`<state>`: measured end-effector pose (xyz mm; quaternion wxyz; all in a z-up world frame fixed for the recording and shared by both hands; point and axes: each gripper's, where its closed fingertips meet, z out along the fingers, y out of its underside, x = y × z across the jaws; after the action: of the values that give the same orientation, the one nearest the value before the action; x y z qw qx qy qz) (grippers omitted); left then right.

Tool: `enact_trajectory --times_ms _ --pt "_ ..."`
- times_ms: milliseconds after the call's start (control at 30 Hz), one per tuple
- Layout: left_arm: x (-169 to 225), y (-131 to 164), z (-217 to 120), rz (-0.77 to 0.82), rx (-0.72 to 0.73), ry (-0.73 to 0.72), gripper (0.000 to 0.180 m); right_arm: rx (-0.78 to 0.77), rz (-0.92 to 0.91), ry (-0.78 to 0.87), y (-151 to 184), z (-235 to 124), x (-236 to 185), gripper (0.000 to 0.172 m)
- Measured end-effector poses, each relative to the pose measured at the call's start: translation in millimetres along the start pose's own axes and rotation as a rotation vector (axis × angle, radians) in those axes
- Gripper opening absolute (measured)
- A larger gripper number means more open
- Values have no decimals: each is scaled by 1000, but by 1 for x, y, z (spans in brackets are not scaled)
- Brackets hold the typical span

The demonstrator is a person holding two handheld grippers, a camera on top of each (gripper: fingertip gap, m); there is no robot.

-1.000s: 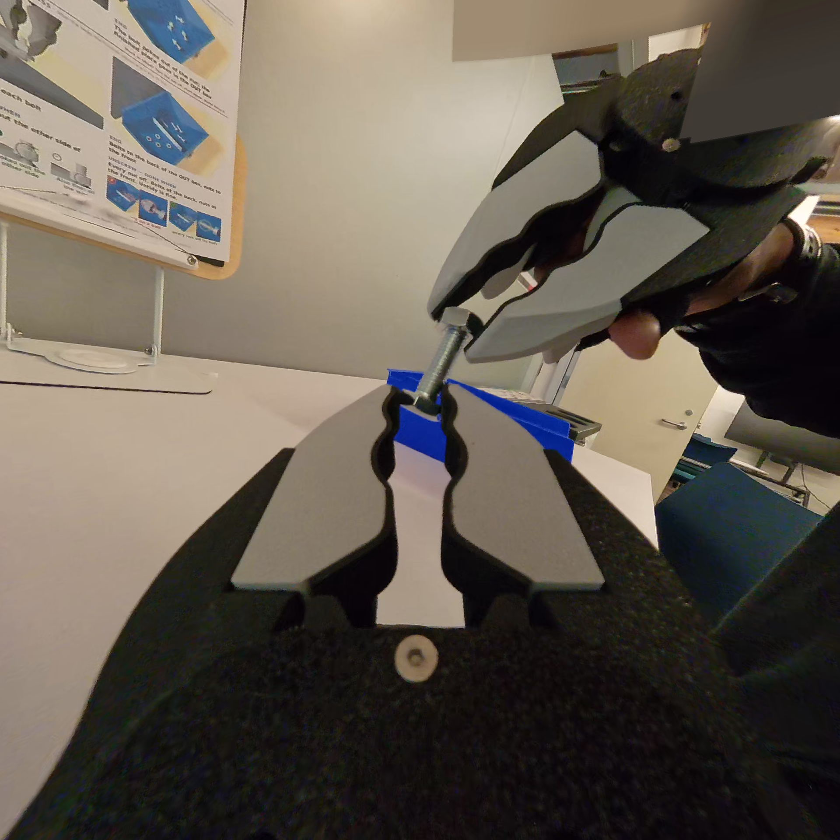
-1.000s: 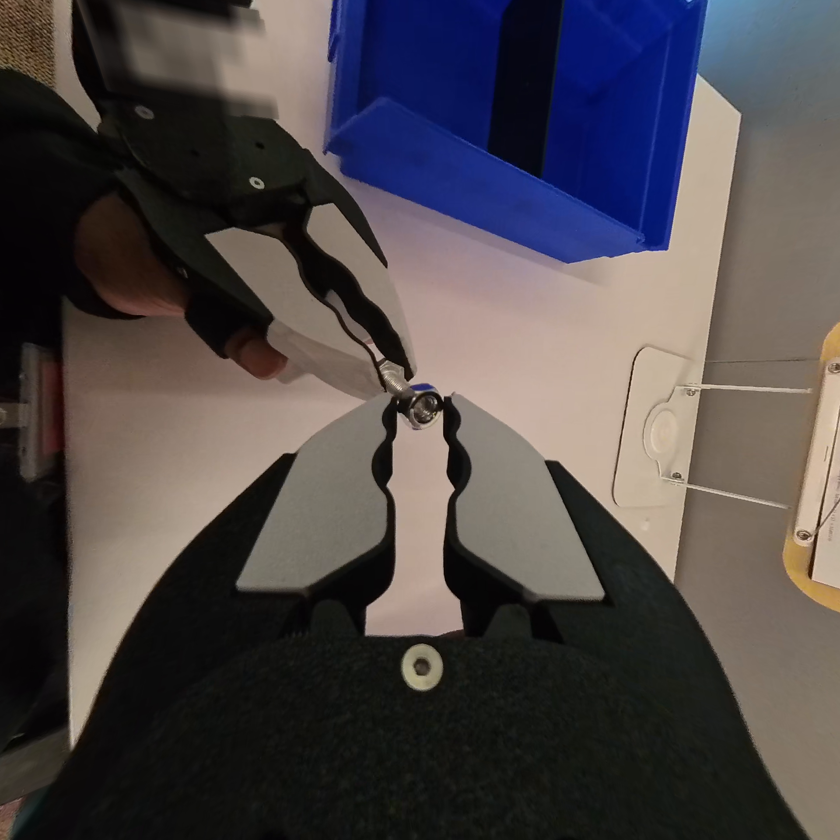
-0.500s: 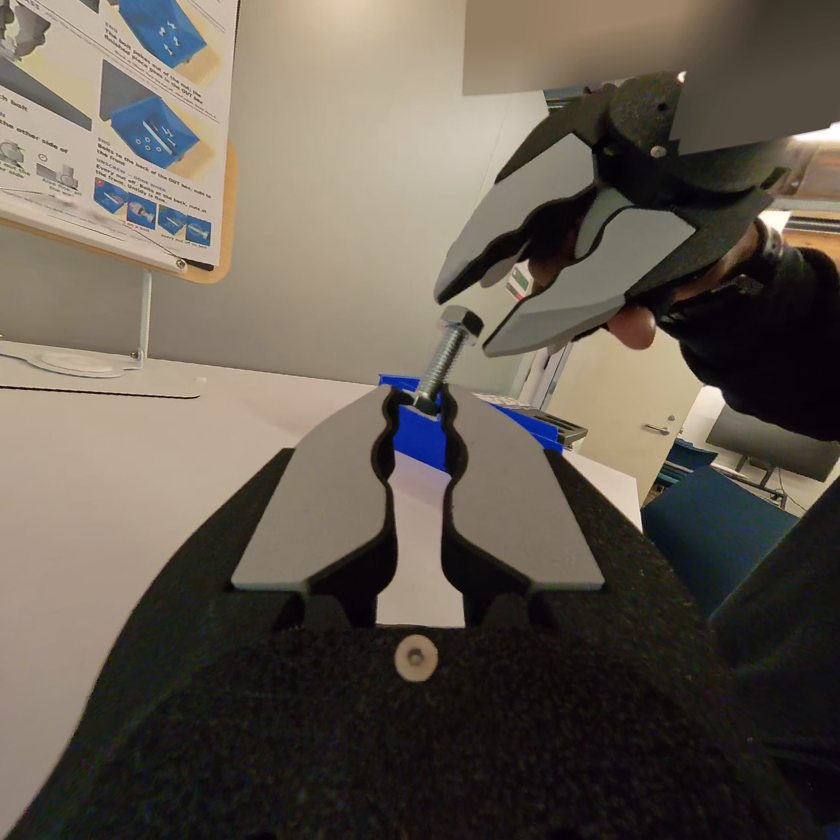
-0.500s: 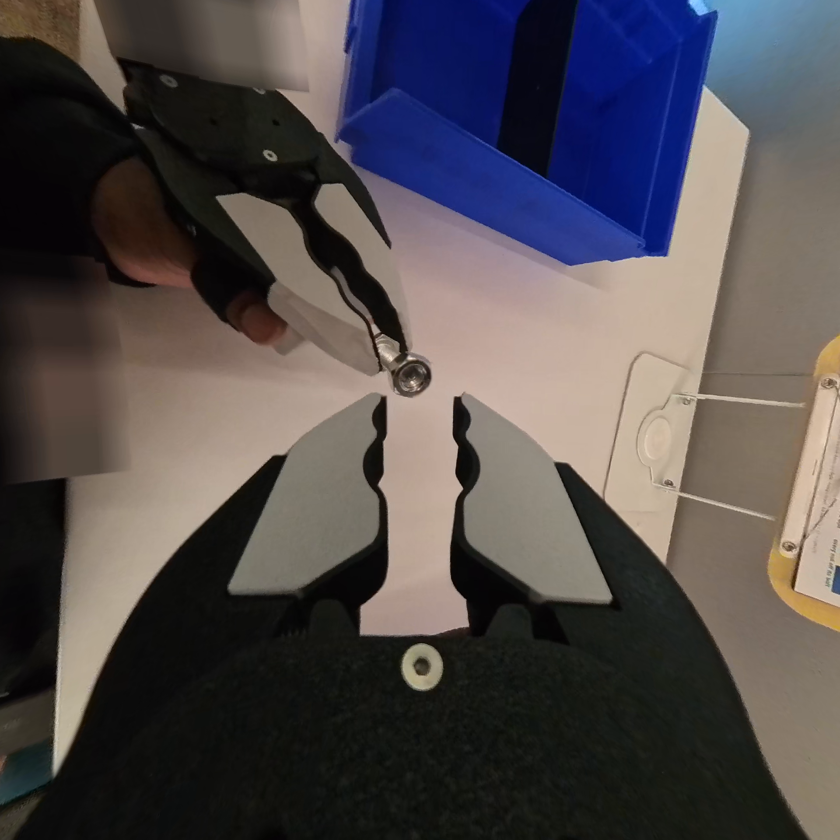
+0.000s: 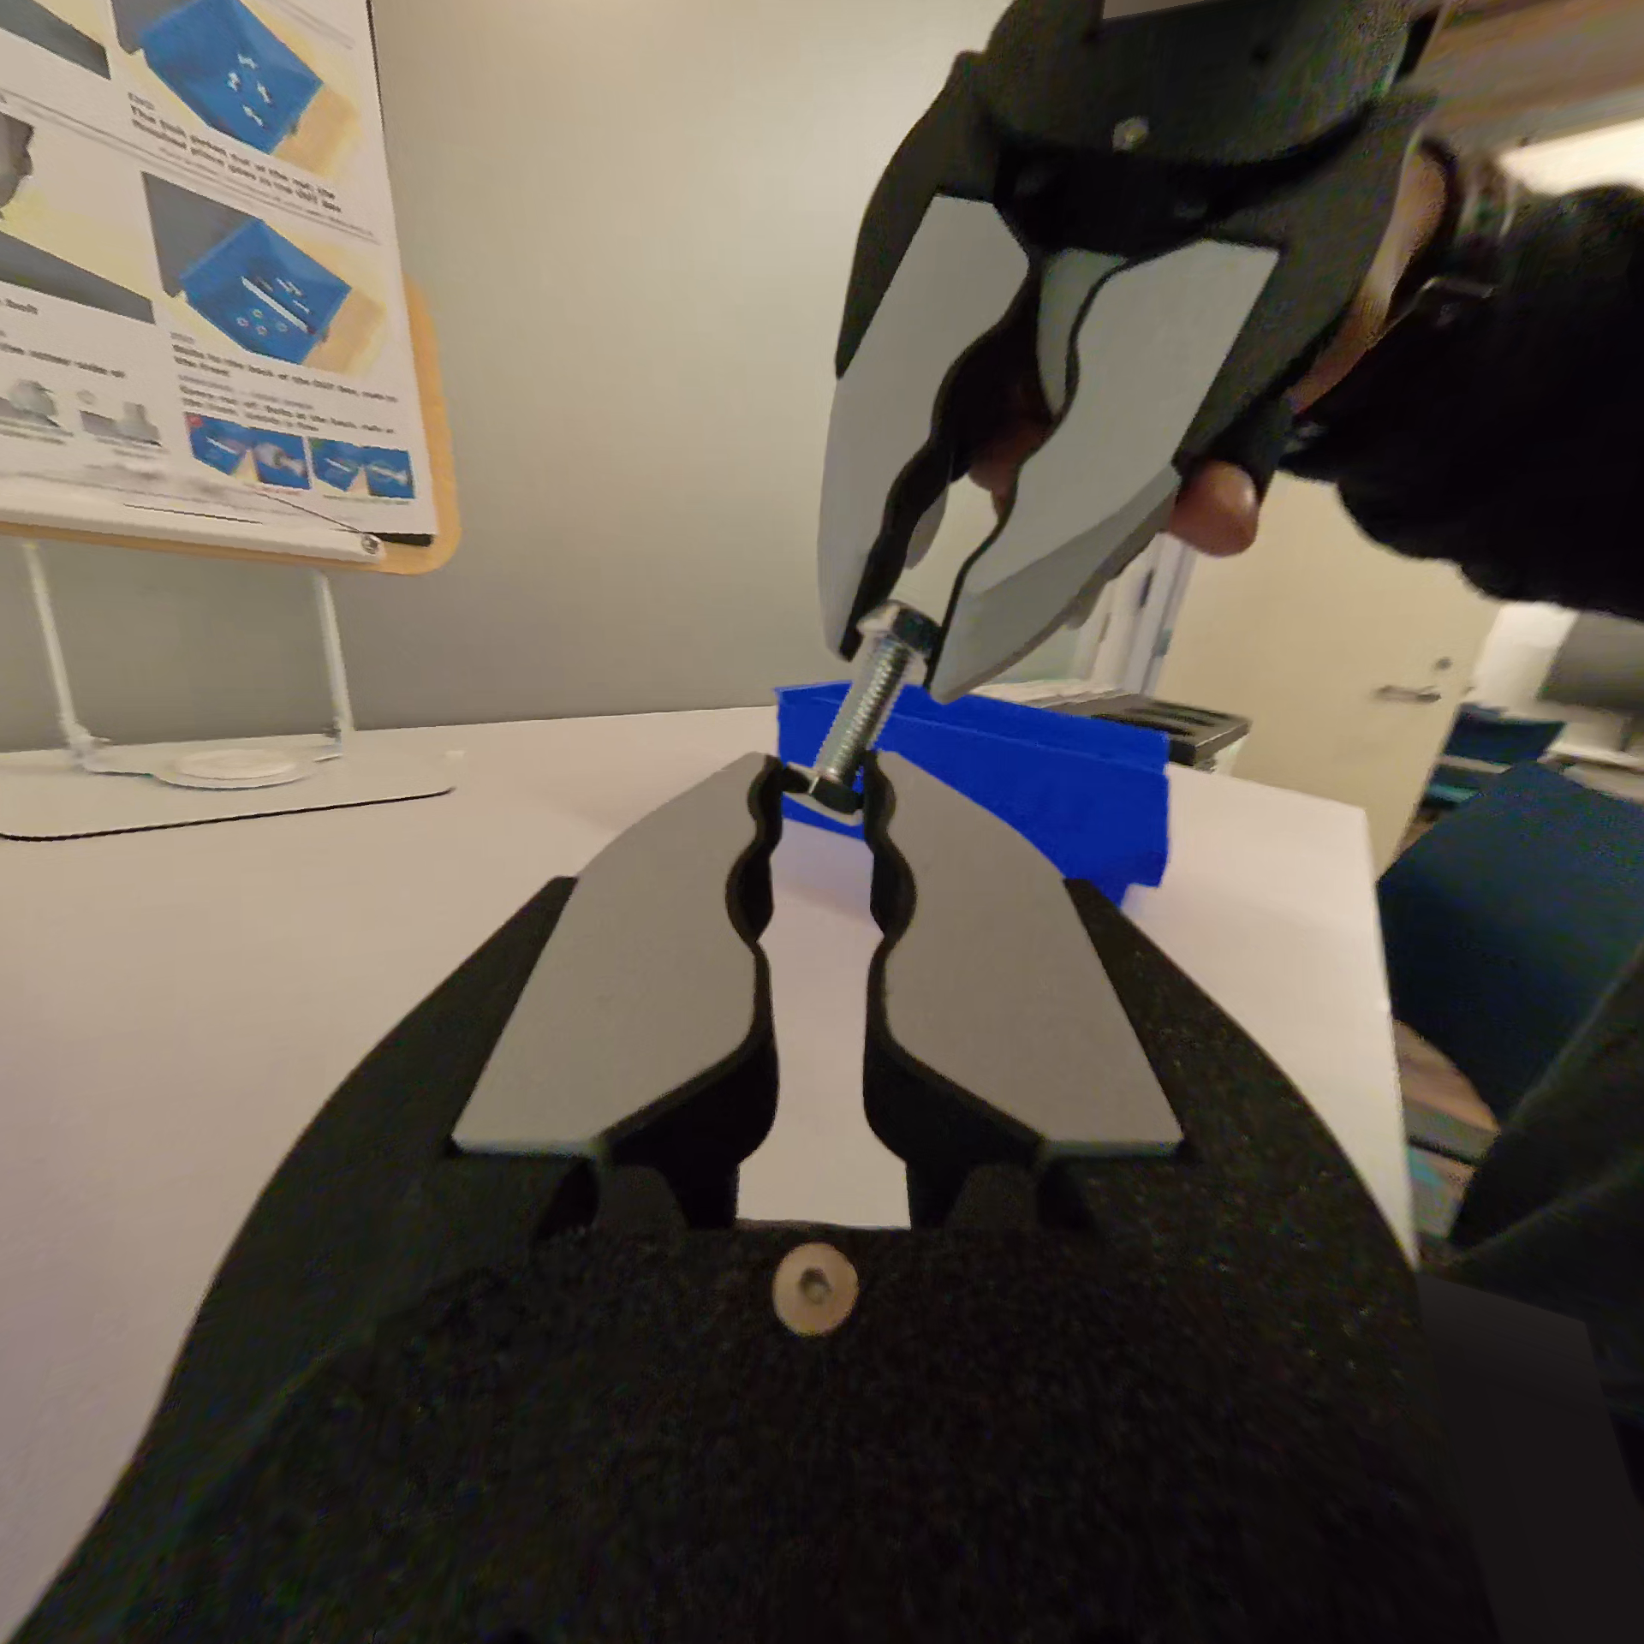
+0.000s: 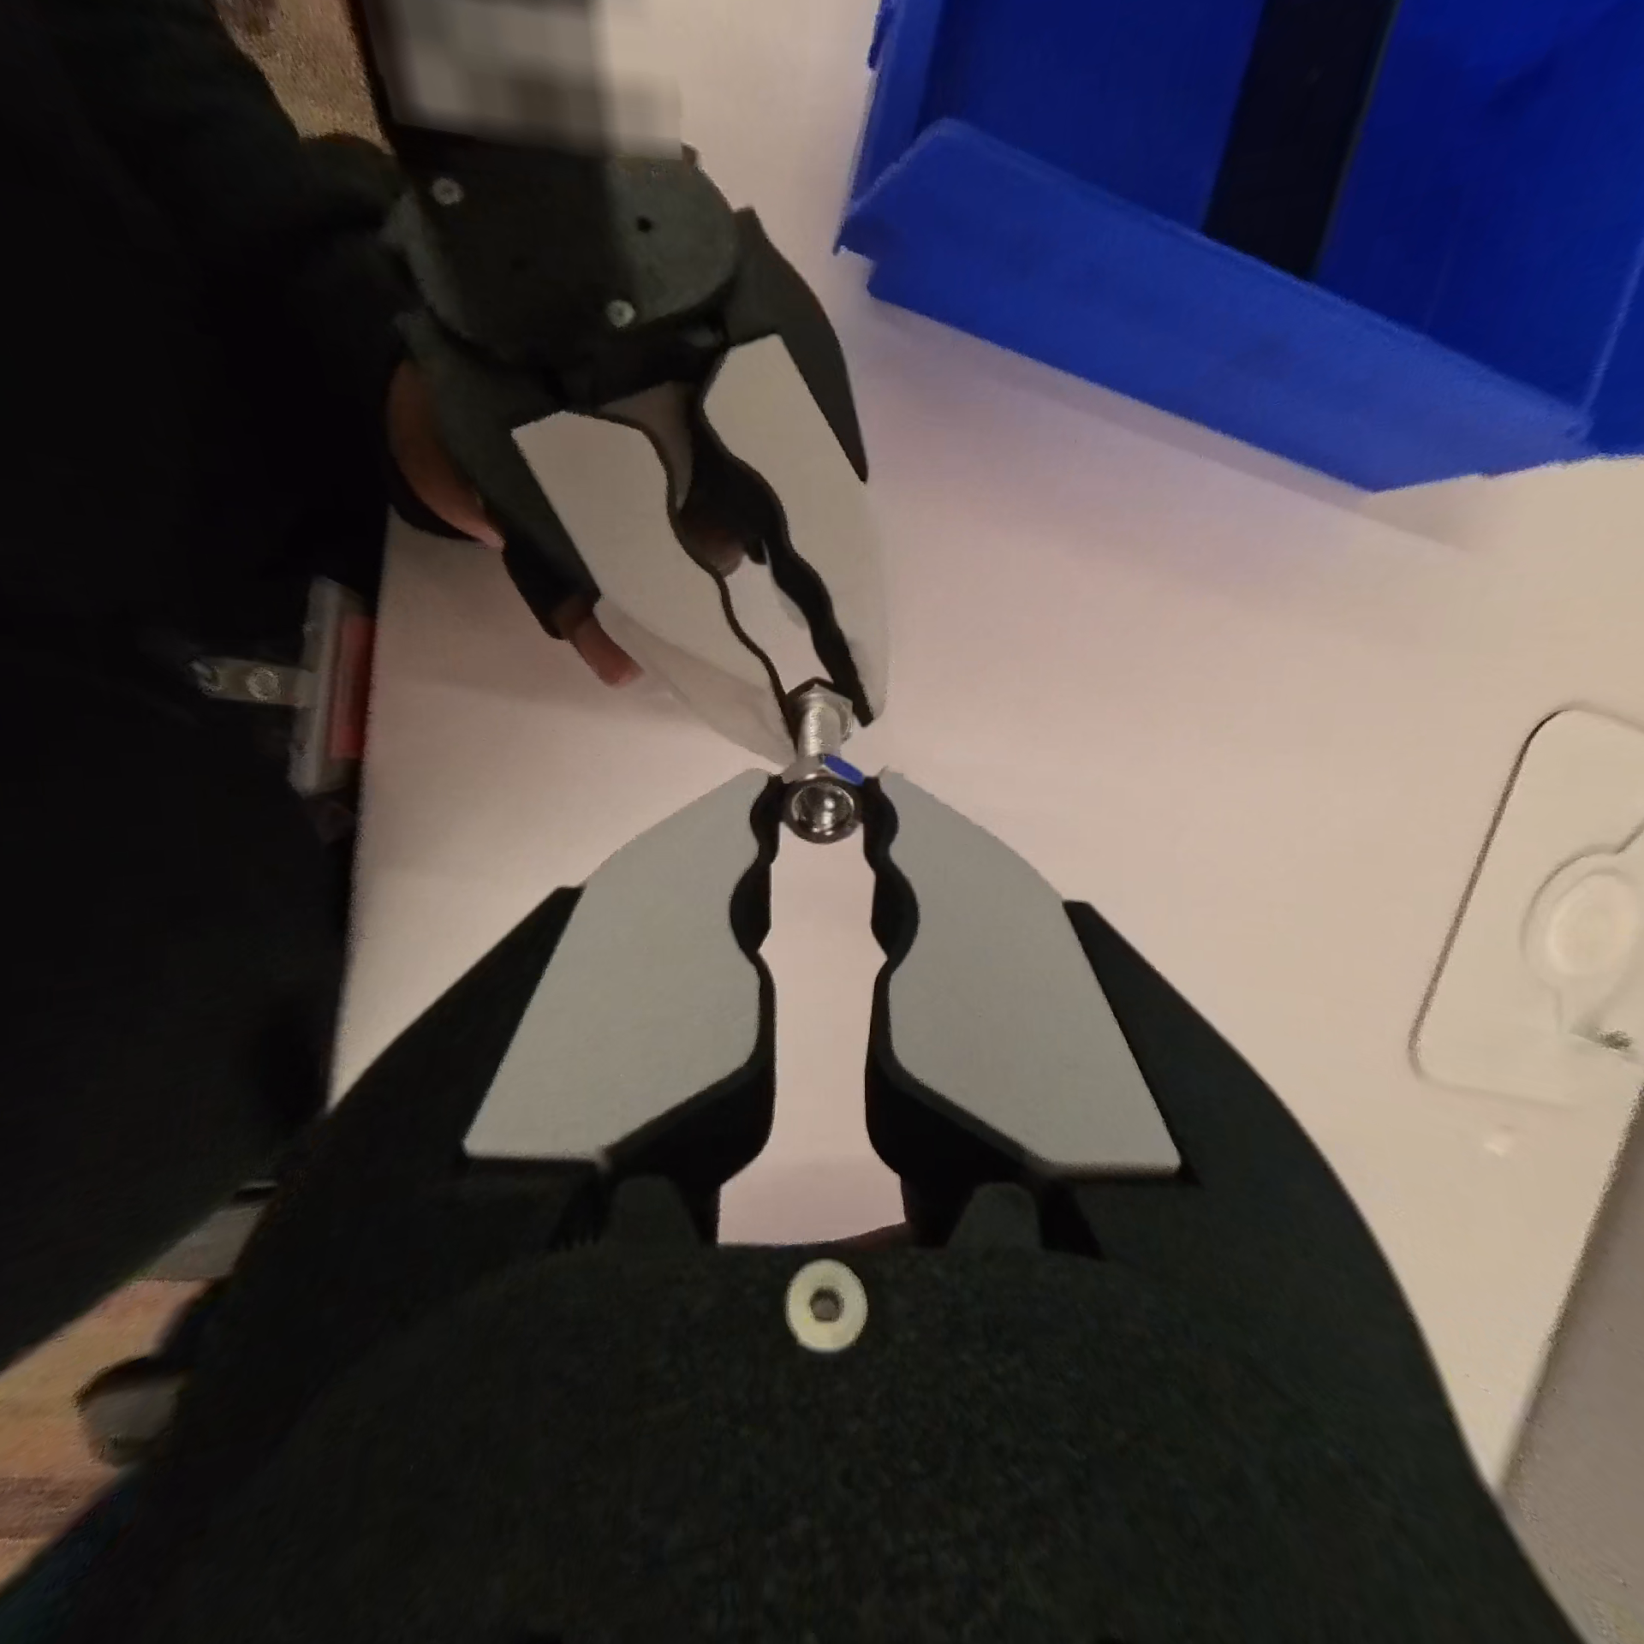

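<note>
Board point(image 5: 205, 267) with printed sheets on a wire stand, far left of the white counter point(image 5: 267, 979); left hand-held gripper point(image 5: 823, 787), jaws narrow, pads pressed on the hex head of a silver bolt point(image 5: 867, 712) held clear above the counter; shank rising up and rightward to a nut point(image 5: 898, 627) at its threaded end, clamped in the narrow jaws of the right hand-held gripper point(image 5: 894, 640); blue bin point(image 5: 1023, 783) behind, right of centre. Handling note, as a judgement: the head hold should stay firm and still, and the right tips square to the shank, so that nothing cocks on the thread. Change: half a second ago the right jaws stood wide, just short of the nut; now they grip it
</note>
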<state>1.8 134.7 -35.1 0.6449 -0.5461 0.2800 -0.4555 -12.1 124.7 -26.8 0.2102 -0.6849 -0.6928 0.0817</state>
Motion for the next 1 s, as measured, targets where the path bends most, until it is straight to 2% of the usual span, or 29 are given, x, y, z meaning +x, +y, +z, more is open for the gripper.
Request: enact_trajectory --times_ms 167,267,467,600,700,900,1000 --pt "-3 2 -2 208 -55 -100 16 32 377 -96 4 1 -3 17" --pt "-1 -1 -3 175 -37 -80 16 86 474 -138 2 -1 -3 18" --pt "-2 -3 -3 -13 12 -3 16 54 221 1 4 0 1 38" --pt "-4 -2 -3 -86 17 30 16 27 -30 108 6 -3 7 40" --pt "-4 0 -3 -97 4 43 16 13 -182 125 5 -5 4 40" --pt "2 5 -1 -78 -28 67 16 -1 -232 76 7 -2 -1 36" --pt "2 7 0 -46 -47 59 16 -20 -211 79 9 1 0 18"
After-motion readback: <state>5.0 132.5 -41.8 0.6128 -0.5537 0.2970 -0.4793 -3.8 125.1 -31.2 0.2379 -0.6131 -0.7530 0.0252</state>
